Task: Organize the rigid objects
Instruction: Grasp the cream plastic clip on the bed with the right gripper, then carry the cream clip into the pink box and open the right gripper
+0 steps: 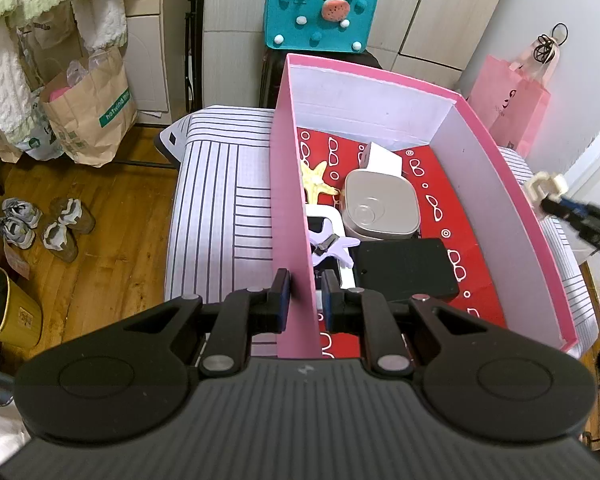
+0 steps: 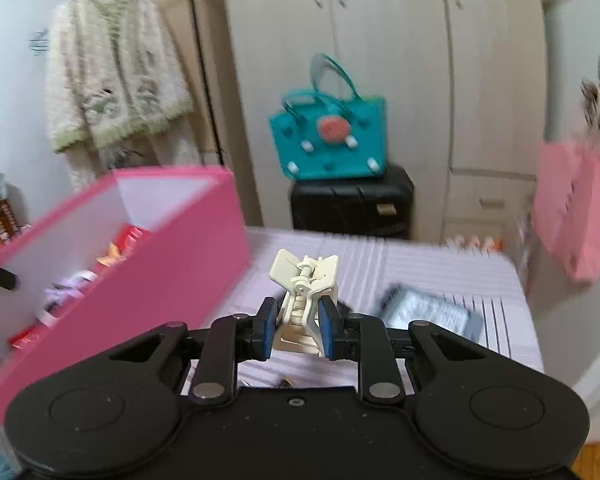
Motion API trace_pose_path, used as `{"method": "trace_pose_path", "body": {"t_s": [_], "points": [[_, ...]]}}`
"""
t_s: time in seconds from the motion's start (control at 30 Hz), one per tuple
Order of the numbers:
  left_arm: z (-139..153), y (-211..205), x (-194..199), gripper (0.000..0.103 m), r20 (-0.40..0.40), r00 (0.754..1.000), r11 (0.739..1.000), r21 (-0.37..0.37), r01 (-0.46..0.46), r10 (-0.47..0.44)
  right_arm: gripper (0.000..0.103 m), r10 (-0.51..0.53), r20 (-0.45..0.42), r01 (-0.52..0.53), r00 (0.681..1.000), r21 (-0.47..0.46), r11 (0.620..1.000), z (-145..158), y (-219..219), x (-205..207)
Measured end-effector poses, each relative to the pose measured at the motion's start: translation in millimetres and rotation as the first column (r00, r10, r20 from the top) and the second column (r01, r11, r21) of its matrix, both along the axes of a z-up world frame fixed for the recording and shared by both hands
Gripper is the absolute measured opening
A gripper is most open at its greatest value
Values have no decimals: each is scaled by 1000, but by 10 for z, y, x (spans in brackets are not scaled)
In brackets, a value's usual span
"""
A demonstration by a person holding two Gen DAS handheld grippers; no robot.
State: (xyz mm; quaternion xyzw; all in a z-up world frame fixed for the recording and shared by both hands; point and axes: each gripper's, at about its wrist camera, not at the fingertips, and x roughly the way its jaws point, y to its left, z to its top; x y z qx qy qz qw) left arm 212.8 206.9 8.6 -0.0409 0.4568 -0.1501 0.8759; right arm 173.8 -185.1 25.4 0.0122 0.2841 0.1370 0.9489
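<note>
bright, fisheye-warped, right view motion-blurred

Box (image 1: 292, 184): was pink outside, white inside. Liner (image 1: 452, 184): red, white glasses print. Cloth (image 1: 220, 200): white, dark stripes. Clip (image 2: 304, 292): cream. Bag (image 1: 320, 12): teal. Starfish (image 1: 316, 180): yellow.

Left gripper (image 1: 305, 294) and right gripper (image 2: 298, 330): black moulded bodies, ribbed grey top plate, two round recessed discs at lower left and right of frame, silver pivot rivets, blue-padded black fingers (image 2: 267, 330).

Wood floor (image 1: 100, 216), pale wardrobe (image 2: 380, 80), black suitcase (image 2: 352, 204).
</note>
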Motion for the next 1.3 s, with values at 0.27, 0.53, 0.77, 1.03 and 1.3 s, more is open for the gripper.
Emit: {"method": "trace_pose_path", "body": {"t_s": [0.27,0.53,0.77,1.03,1.3], "points": [[-6,37,-8,14,6,1000,1000,-18,3,-3,26,261,56,-263,964,28,964,588,591,-25],[-10,56,-37,14,12,1000,999,-32,0,1,26,349,-66,-353,935,-283,892,396,1444,167],[-23,102,-32,14,12,1000,998,-61,2,-1,25,299,-129,-325,945,-433,840,248,1675,363],[-20,99,-18,14,11,1000,998,-60,10,-10,41,207,-22,-204,978,-285,937,449,1315,356],[-19,84,-25,14,13,1000,999,-51,12,-11,42,140,-82,-142,987,-9,990,692,540,124]]}}
